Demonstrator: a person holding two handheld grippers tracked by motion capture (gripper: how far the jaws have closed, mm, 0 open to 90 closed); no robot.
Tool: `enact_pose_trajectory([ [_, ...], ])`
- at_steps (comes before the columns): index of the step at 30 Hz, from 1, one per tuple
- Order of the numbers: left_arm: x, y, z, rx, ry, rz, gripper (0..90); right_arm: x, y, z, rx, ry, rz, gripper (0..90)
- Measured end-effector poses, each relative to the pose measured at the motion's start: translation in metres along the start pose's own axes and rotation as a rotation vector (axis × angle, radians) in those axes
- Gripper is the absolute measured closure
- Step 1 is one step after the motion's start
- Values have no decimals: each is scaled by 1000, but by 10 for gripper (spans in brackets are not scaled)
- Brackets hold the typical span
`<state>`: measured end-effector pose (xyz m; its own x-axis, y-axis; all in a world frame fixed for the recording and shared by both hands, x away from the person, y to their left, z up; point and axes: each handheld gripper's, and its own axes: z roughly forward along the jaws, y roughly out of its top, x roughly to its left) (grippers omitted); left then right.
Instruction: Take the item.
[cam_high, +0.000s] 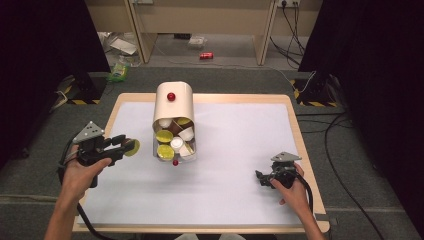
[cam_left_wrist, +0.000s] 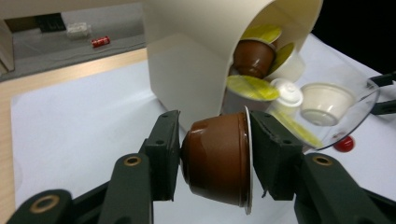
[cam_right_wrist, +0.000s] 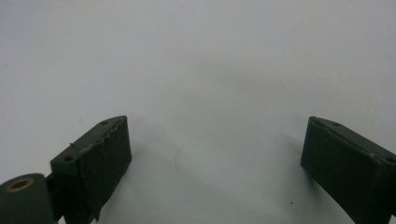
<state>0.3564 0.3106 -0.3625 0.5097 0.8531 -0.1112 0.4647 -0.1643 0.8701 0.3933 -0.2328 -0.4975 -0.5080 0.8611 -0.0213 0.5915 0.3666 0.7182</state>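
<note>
A cream arched container (cam_high: 173, 107) lies near the middle of the white mat, its open end toward me, with several coffee capsules (cam_high: 172, 137) in brown, yellow-lidded and white spilling onto its clear lid (cam_left_wrist: 348, 105). My left gripper (cam_high: 128, 146) hovers just left of that opening, shut on a brown capsule (cam_left_wrist: 215, 162) whose yellow lid (cam_high: 133, 147) faces right. In the left gripper view the left gripper (cam_left_wrist: 215, 140) holds the capsule sideways, base against one jaw and rim against the other. My right gripper (cam_high: 260, 178) rests low at the right of the mat, open, and the right gripper (cam_right_wrist: 217, 130) has bare mat between its jaws.
A red knob (cam_high: 171, 96) sits on the container's top and another red knob (cam_high: 175, 162) on the clear lid. The white mat (cam_high: 240, 135) covers a wood-edged table (cam_high: 295, 125). A red can (cam_high: 206, 55) lies on the floor beyond, and cables (cam_high: 335, 150) run at the right.
</note>
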Motion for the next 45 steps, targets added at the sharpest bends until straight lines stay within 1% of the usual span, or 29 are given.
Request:
enact_pose_trajectory([
  [3,5,-9,3,5,20,-16,543,0,0,0,0,1,-4,89],
  [5,7,-14,4,1,24,-29,543,0,0,0,1,0,0,89],
  [9,10,-22,8,4,47,-35,557,0,0,0,0,0,0,89],
  [11,11,-25,11,4,40,-49,557,0,0,0,1,0,0,89],
  [14,12,-31,16,19,40,-58,557,0,0,0,0,0,0,89],
  [17,15,-38,23,30,36,-75,559,0,0,0,0,0,-4,89],
  [23,18,-52,37,66,41,-98,559,0,0,0,0,0,-4,89],
  [27,20,-60,46,90,50,-106,558,0,0,0,0,0,0,89],
  [30,23,-64,53,109,63,-107,558,0,0,0,0,0,-5,88],
  [33,25,-66,56,117,72,-112,558,0,0,0,0,1,-4,89],
  [41,29,-71,61,122,93,-121,558,0,0,0,-1,1,-4,89],
  [45,30,-73,66,126,112,-116,557,0,0,0,1,1,0,89],
])
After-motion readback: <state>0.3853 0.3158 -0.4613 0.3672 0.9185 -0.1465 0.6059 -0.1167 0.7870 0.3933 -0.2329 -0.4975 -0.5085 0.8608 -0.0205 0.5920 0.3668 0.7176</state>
